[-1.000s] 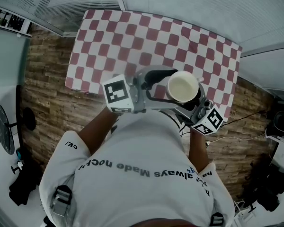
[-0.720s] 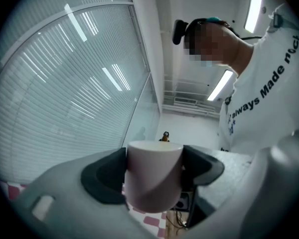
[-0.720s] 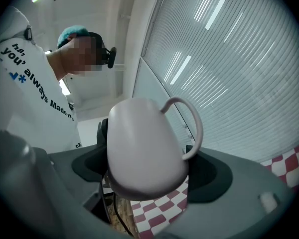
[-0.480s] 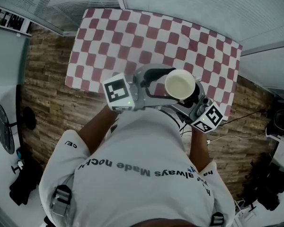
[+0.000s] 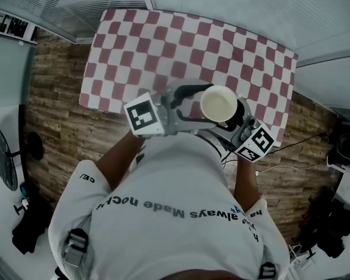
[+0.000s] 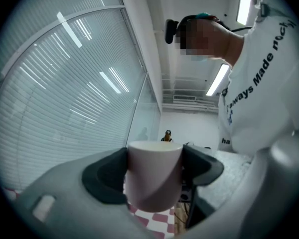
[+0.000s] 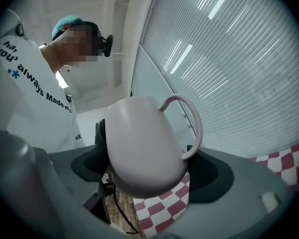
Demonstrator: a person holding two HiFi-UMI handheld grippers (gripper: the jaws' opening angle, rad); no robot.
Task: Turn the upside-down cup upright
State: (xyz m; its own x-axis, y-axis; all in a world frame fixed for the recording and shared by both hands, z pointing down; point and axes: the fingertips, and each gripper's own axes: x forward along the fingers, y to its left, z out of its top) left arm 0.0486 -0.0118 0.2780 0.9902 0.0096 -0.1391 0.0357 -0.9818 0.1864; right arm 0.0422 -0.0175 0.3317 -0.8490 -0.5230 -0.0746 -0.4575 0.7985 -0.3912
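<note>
A pale pink cup with a handle hangs above the near edge of the checkered table, mouth up and empty. My left gripper reaches in from the left, and its jaws have just been closing. In the left gripper view the cup stands between that gripper's dark pads, which touch both sides. My right gripper comes from the lower right. In the right gripper view the cup sits tilted between its jaws, handle up and to the right.
The red-and-white checkered table carries nothing else in view. Wooden floor lies to its left and near side. Blinds and glass walls stand beyond the table. Dark equipment and cables lie on the floor at the right.
The cup and both grippers have drifted slightly up and to the left in the head view, a little farther over the table. The cup stays mouth up.
</note>
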